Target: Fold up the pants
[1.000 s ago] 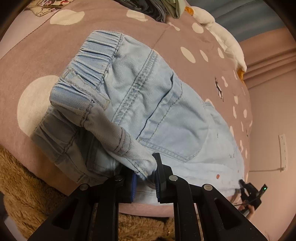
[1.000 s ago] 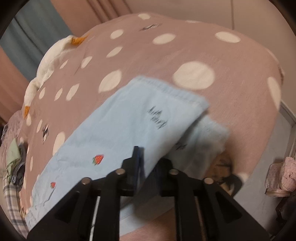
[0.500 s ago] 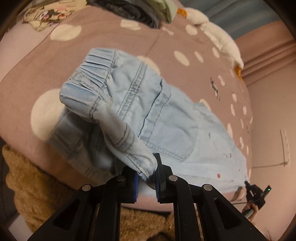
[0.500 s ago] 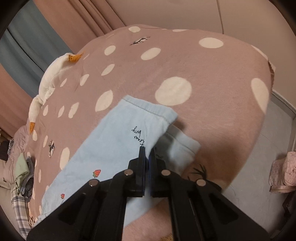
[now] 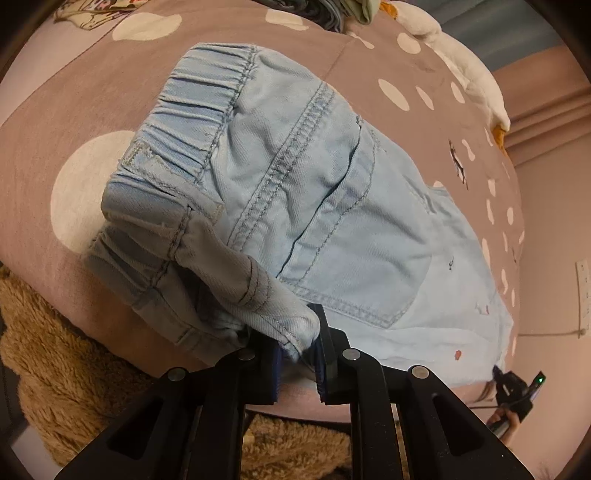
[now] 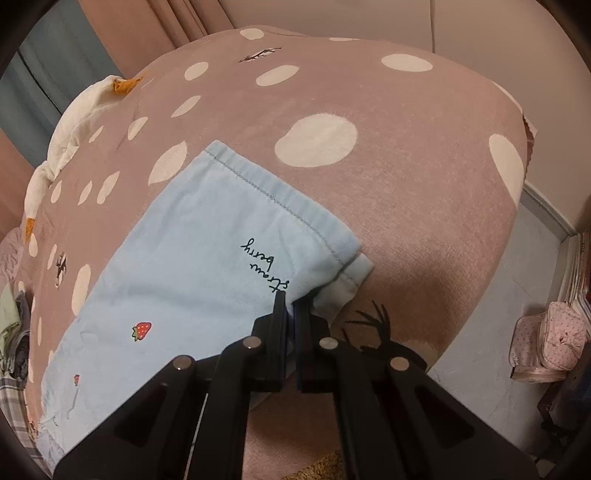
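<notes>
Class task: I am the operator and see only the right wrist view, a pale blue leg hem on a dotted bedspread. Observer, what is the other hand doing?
Observer: The left gripper has a fold of the pants near the waistband between its jaws, which are opening.
Operator: Is the waistband flat?
Observer: No, the elastic waistband is lifted and doubled over itself.
Operator: Anything beyond the waist end?
Observer: A pile of clothes lies at the far edge of the bedspread.
</notes>
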Demonstrator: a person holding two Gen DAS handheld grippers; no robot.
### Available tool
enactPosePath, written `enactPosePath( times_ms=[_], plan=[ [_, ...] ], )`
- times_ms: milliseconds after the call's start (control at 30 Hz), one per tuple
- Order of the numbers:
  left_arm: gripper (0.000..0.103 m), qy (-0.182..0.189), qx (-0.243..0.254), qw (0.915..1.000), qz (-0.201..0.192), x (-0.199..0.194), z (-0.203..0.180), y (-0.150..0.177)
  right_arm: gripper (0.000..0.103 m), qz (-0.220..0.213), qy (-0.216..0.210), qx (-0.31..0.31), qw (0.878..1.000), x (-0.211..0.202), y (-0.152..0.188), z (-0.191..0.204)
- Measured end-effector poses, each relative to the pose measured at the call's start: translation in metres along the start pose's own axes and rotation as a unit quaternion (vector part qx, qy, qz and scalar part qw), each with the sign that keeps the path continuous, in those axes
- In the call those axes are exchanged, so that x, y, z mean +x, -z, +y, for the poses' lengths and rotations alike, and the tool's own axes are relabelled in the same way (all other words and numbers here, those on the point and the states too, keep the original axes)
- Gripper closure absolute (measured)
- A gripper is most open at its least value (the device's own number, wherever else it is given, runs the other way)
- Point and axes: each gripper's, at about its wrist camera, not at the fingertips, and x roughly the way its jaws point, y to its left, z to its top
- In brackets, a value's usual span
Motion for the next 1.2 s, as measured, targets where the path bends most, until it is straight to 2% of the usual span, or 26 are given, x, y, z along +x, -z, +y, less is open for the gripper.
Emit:
enactPosePath(
  times_ms=[367, 1200],
  plan=[
    [0.086, -0.013, 0.015, 0.9998, 0.003, 0.0012, -0.0031, -0.0028, 0.102, -0.006, 0.025, -0.017, 1.0, 0.0005, 0.0027, 0.0053],
    [0.086, -0.013, 0.015, 0.9998, 0.004, 0.0022, -0.0046, -0.0035, 0.102, -0.01, 0.031, -0.022, 0.999, -0.0004, 0.0048, 0.007]
  ],
)
